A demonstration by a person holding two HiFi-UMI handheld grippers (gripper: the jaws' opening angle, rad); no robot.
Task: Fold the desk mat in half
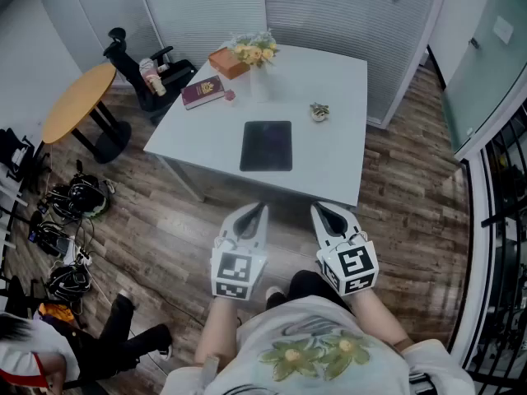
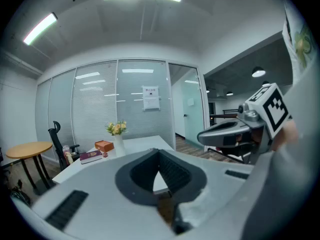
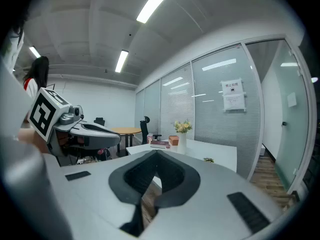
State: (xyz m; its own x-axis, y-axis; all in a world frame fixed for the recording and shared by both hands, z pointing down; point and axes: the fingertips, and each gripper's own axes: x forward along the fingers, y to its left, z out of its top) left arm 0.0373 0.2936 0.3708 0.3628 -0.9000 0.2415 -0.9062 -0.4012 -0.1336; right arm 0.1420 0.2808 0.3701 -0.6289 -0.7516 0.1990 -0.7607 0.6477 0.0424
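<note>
A dark rectangular desk mat (image 1: 267, 146) lies flat near the front middle of the white table (image 1: 338, 138). Both grippers hover over the floor short of the table's front edge, well apart from the mat. My left gripper (image 1: 258, 211) is shut with nothing in it, its closed tips (image 2: 159, 153) pointing toward the table. My right gripper (image 1: 323, 211) is shut and empty too, its tips (image 3: 156, 154) meeting in the right gripper view. Each gripper appears in the other's view, the right gripper (image 2: 235, 131) on the right and the left gripper (image 3: 87, 131) on the left.
On the far part of the table stand a flower vase (image 1: 257, 56), an orange box (image 1: 228, 62), a maroon book (image 1: 202, 91) and a small plant (image 1: 319, 111). A round wooden table (image 1: 78, 101) and a black chair (image 1: 140, 68) stand left. Cables (image 1: 66, 212) litter the floor; another person (image 1: 49, 352) crouches lower left.
</note>
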